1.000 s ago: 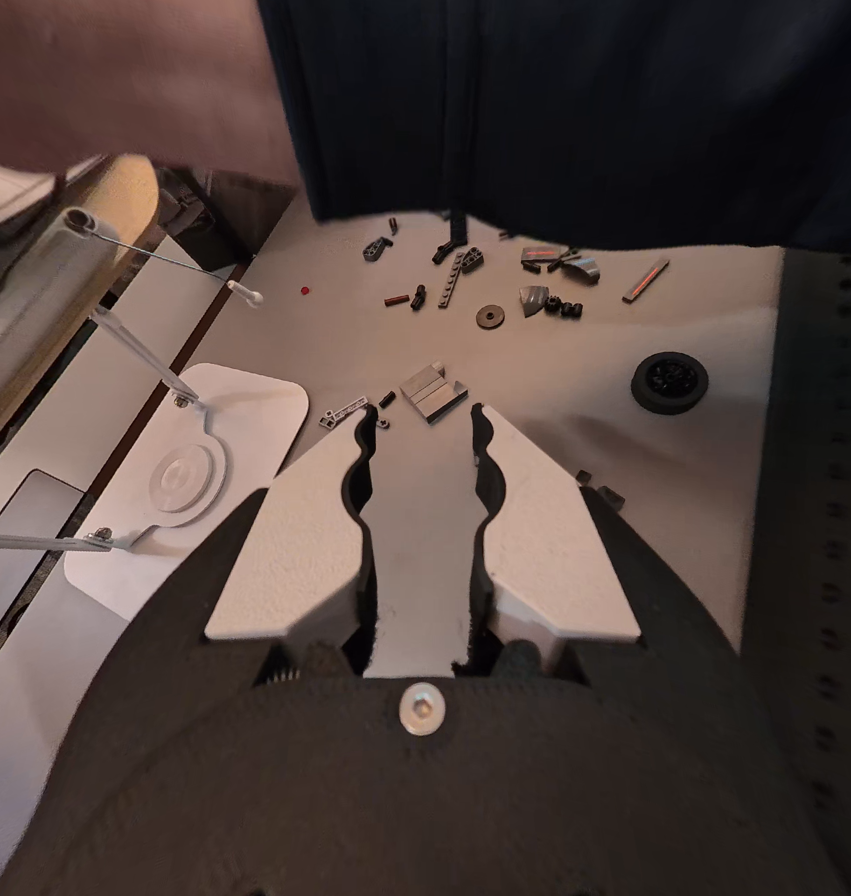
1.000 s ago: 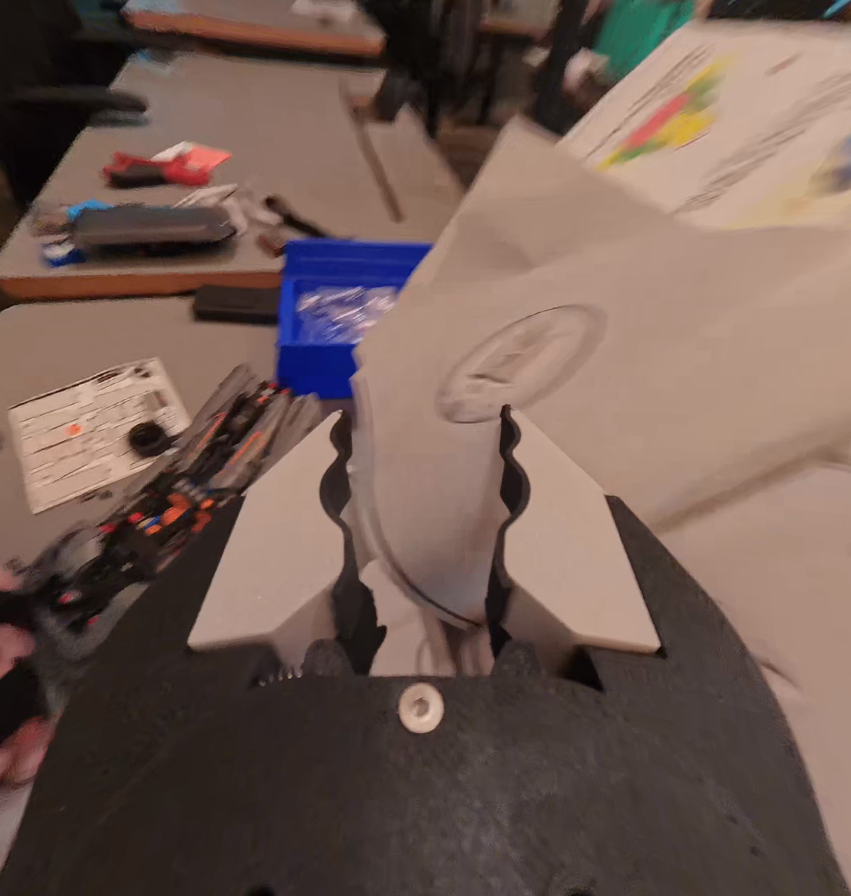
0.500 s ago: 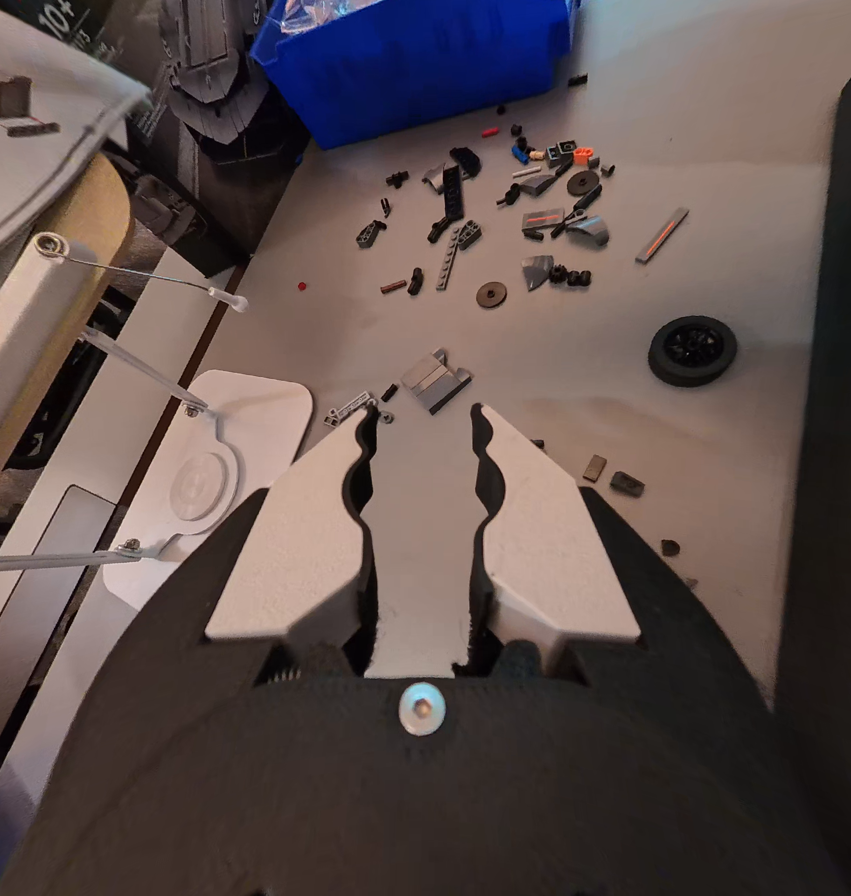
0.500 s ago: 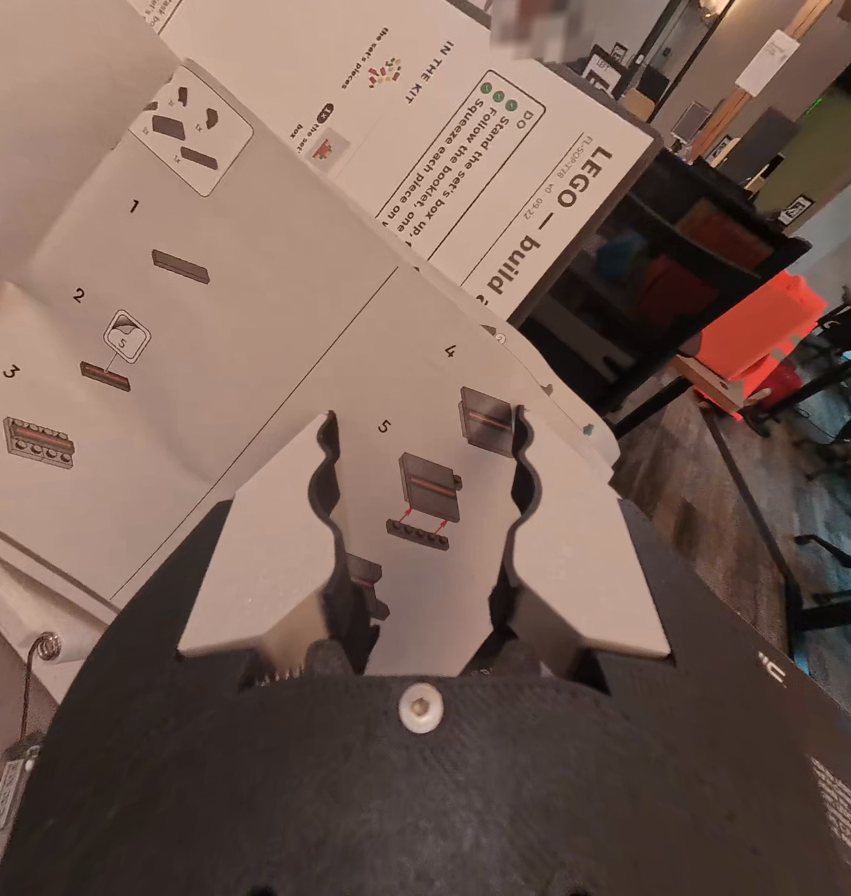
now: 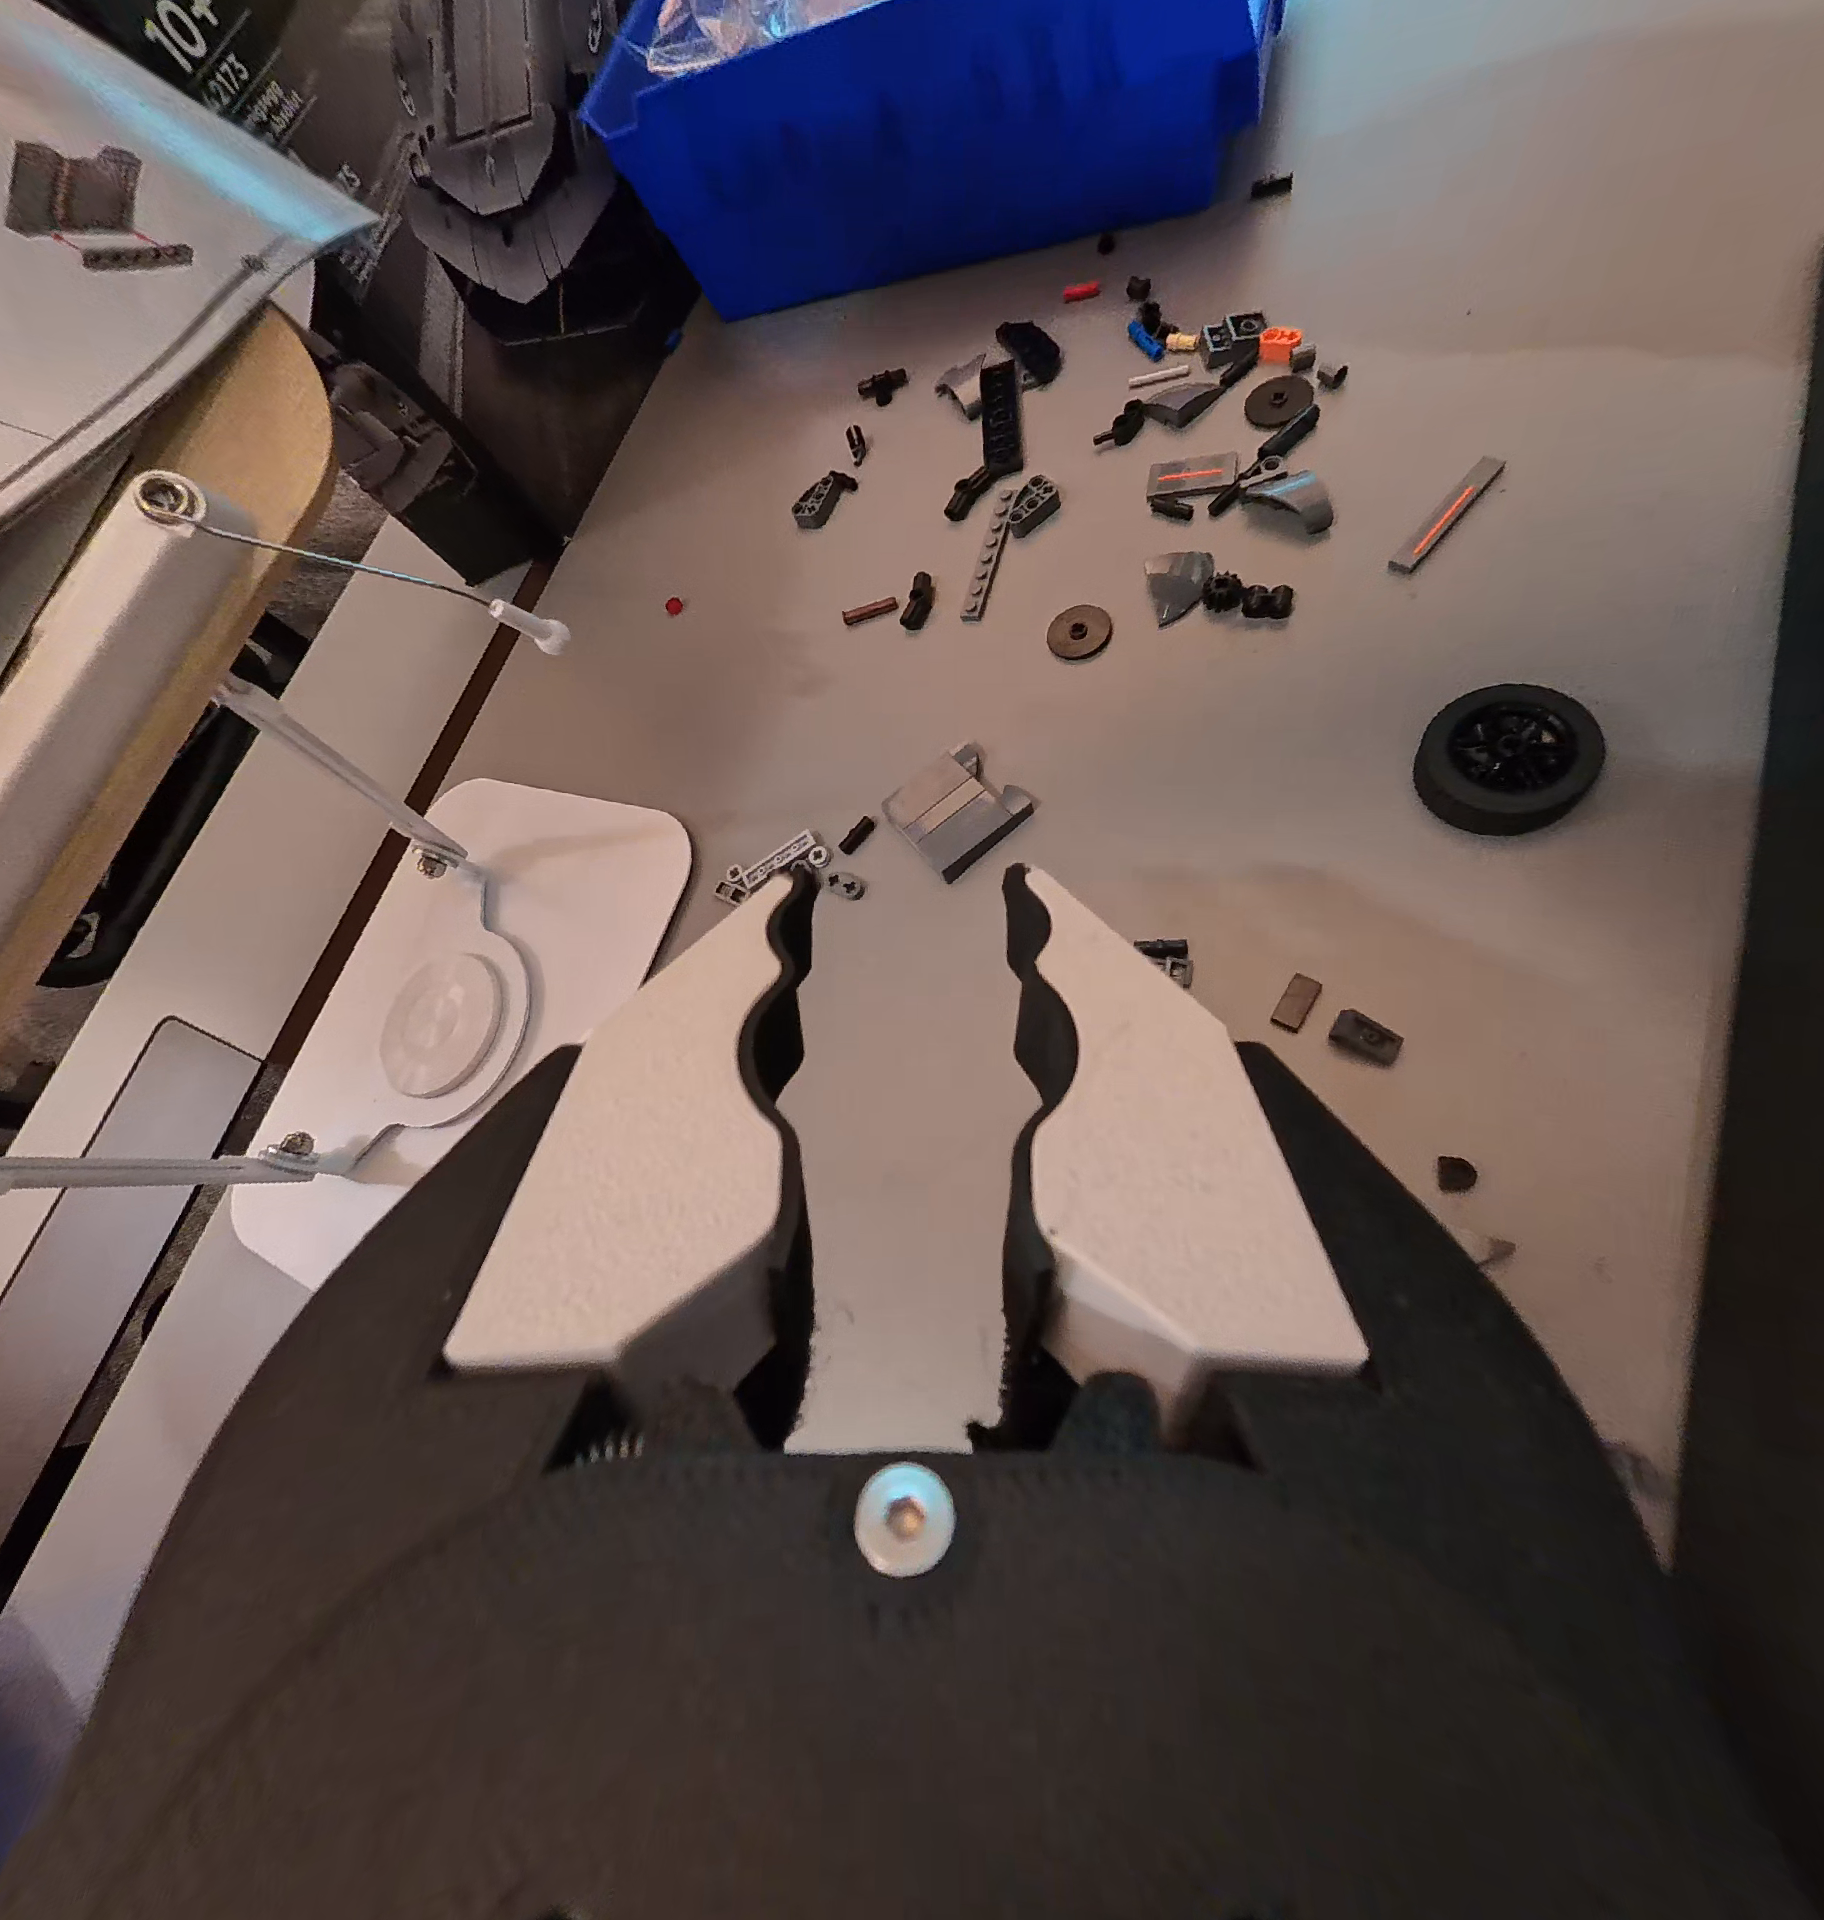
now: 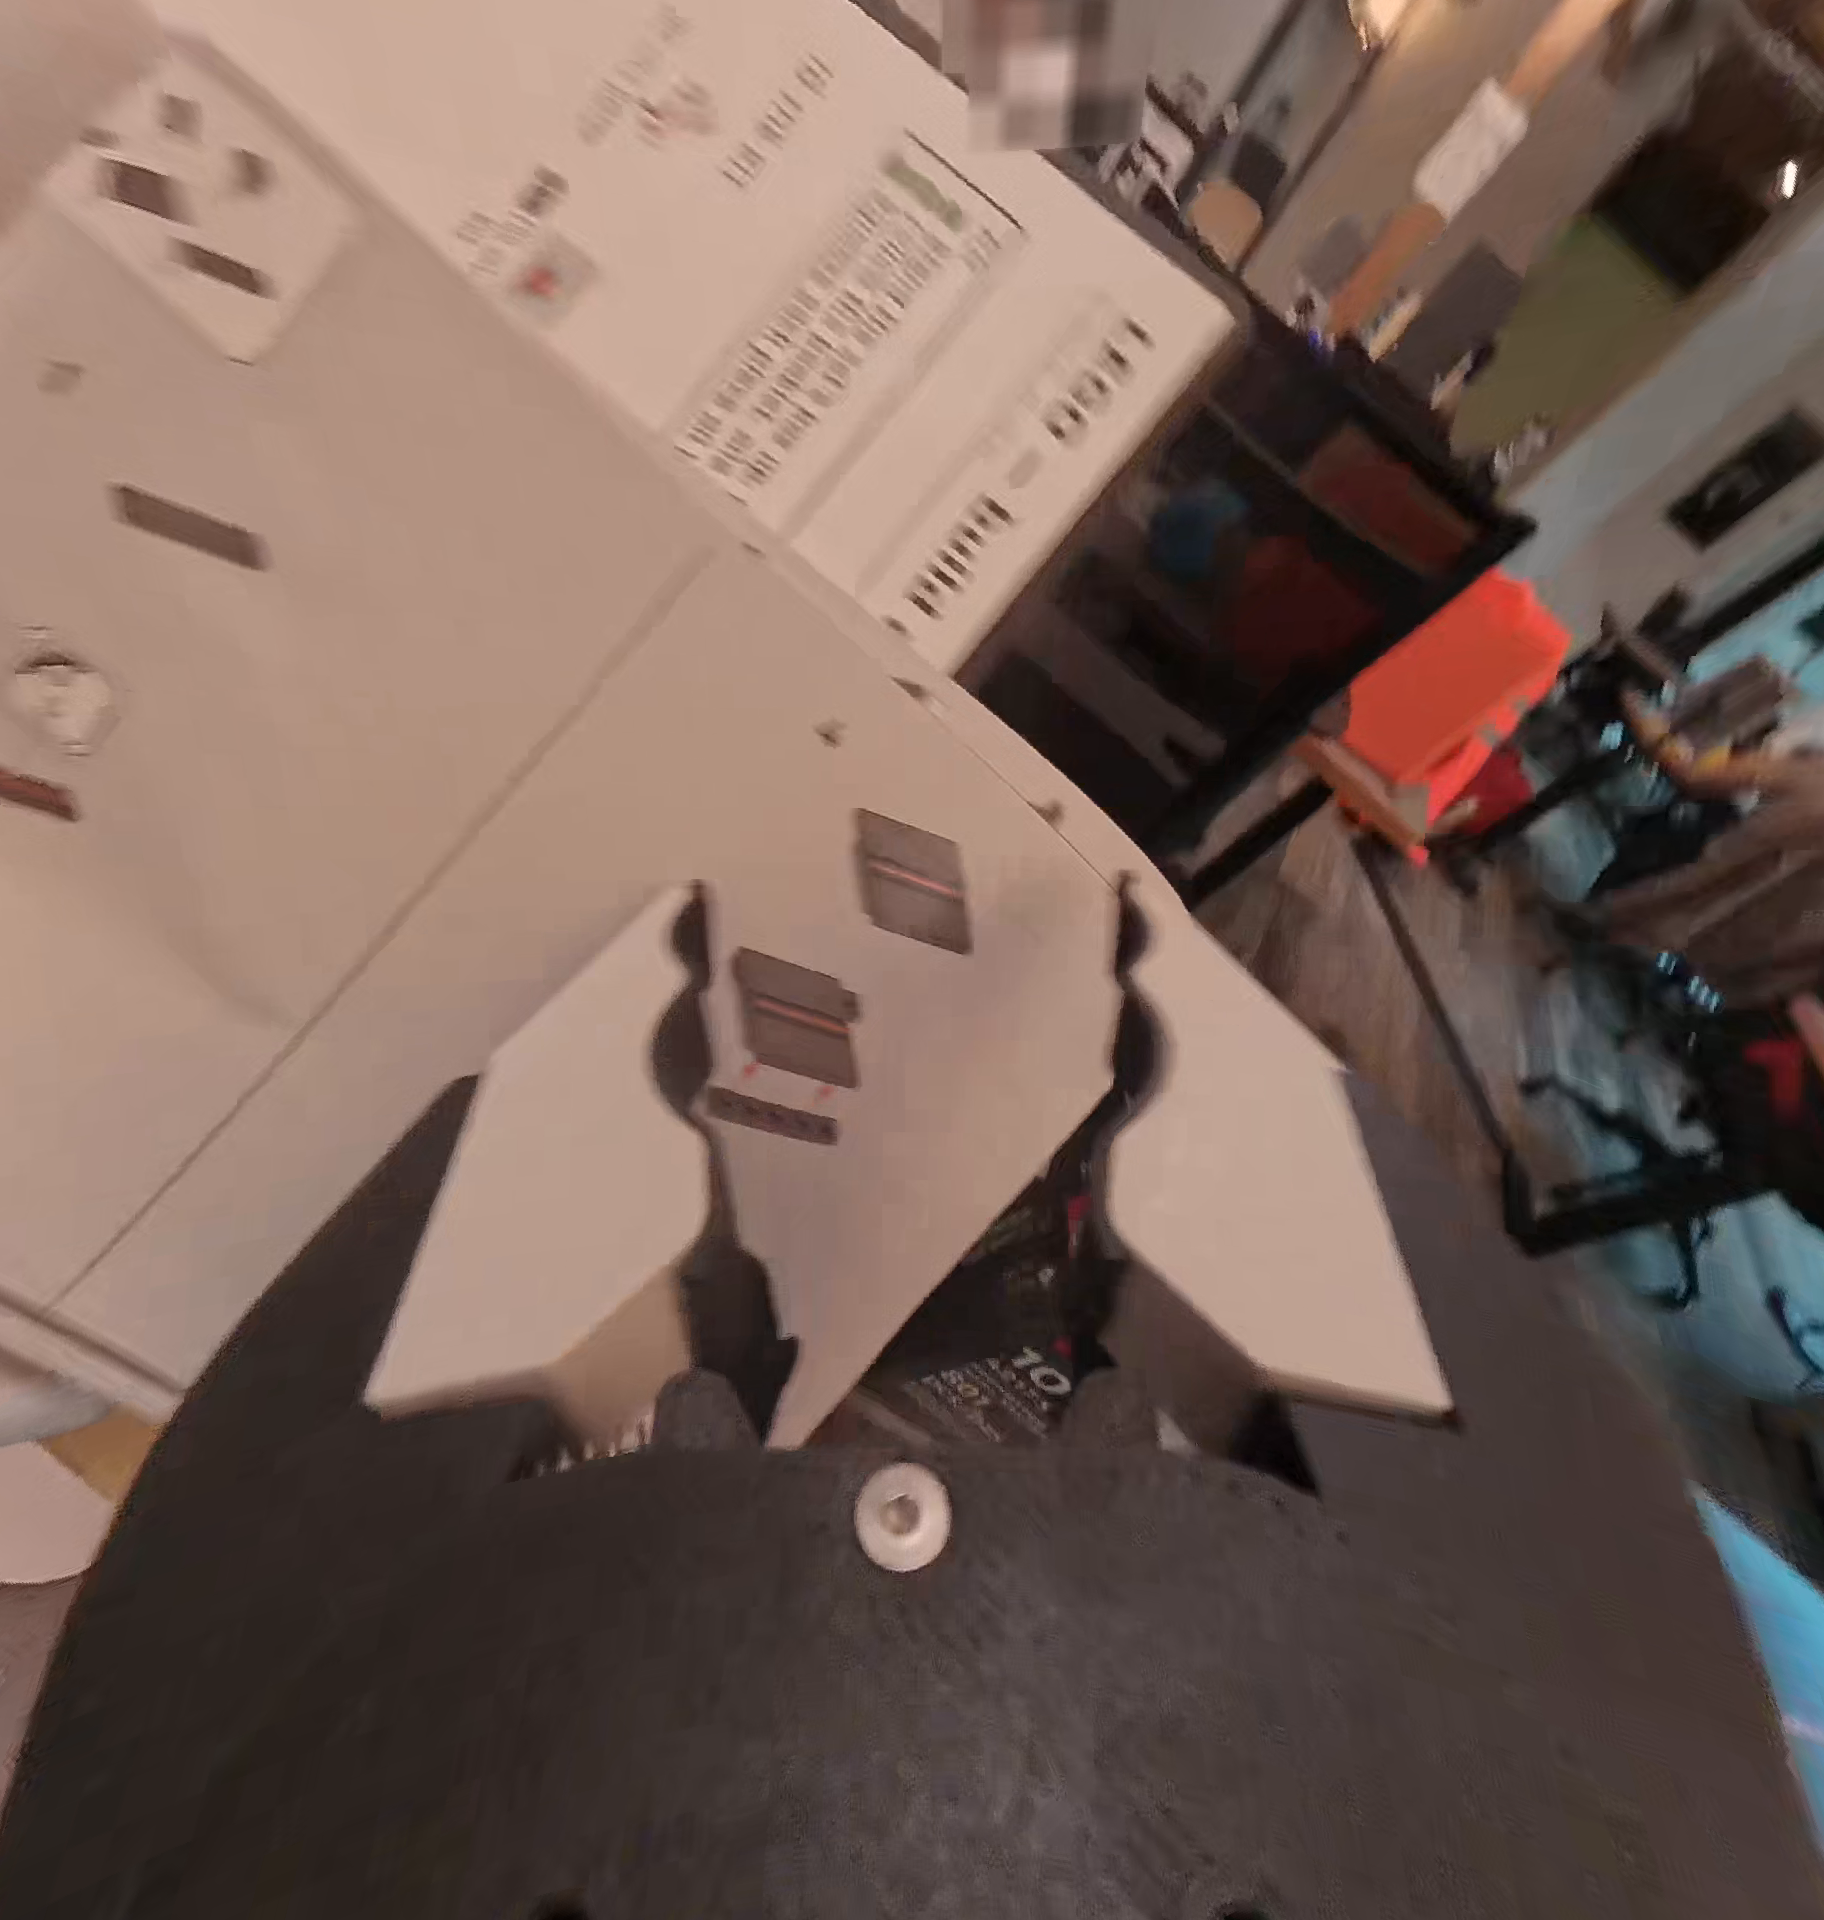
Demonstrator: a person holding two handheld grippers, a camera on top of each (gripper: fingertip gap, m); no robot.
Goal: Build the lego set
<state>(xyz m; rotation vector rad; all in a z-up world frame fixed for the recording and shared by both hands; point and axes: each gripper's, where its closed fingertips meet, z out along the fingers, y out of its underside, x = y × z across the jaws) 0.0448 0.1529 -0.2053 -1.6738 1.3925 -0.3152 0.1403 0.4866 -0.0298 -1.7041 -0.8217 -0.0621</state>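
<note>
My left gripper (image 5: 908, 883) is open and empty, low over the grey table. Just past its tips lies a small grey built piece (image 5: 955, 812), with tiny grey and black parts (image 5: 783, 860) to its left. Many loose dark pieces (image 5: 1084, 468) are scattered farther off, and a black wheel (image 5: 1507, 758) lies at the right. My right gripper (image 6: 910, 899) is open, up at the instruction booklet (image 6: 534, 790). The corner of a booklet page runs down into the gap between its fingers. The right wrist view is blurred.
A blue bin (image 5: 939, 135) stands at the far edge, with the dark set box (image 5: 492, 208) to its left. The white book stand base (image 5: 534, 935) with wire arms is at the left. A dark mat edge (image 5: 1801, 831) runs along the right. The gap from one gripper's tips to the other's is roughly 40 cm. My left tips are roughly 15 cm from the black wheel (image 5: 1507, 758).
A dark cloth that hid the far table from the left wrist view has gone. My right gripper swung from the table up to the booklet and now shifts slightly across the page.
</note>
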